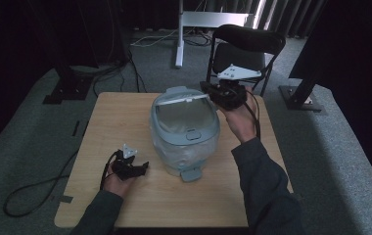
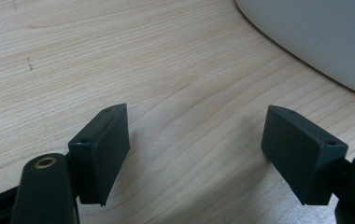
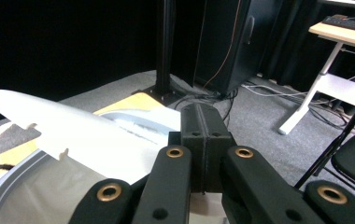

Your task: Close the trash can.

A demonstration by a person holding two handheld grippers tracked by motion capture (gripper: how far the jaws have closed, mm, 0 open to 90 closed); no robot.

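A pale grey-blue rice cooker stands in the middle of the wooden table. Its white lid is raised at the back, and the pot under it looks empty. My right gripper is at the lid's right end, held high. In the right gripper view its jaws are pressed together, gripper shut, with the lid stretching leftward behind them; nothing shows between them. My left gripper rests low on the table, left of the cooker's base. It stands open over bare wood, the cooker's wall just ahead.
A black folding chair stands behind the table's far right corner. A white desk leg, black stand bases and cables lie on the grey carpet. The cooker's front latch juts towards me.
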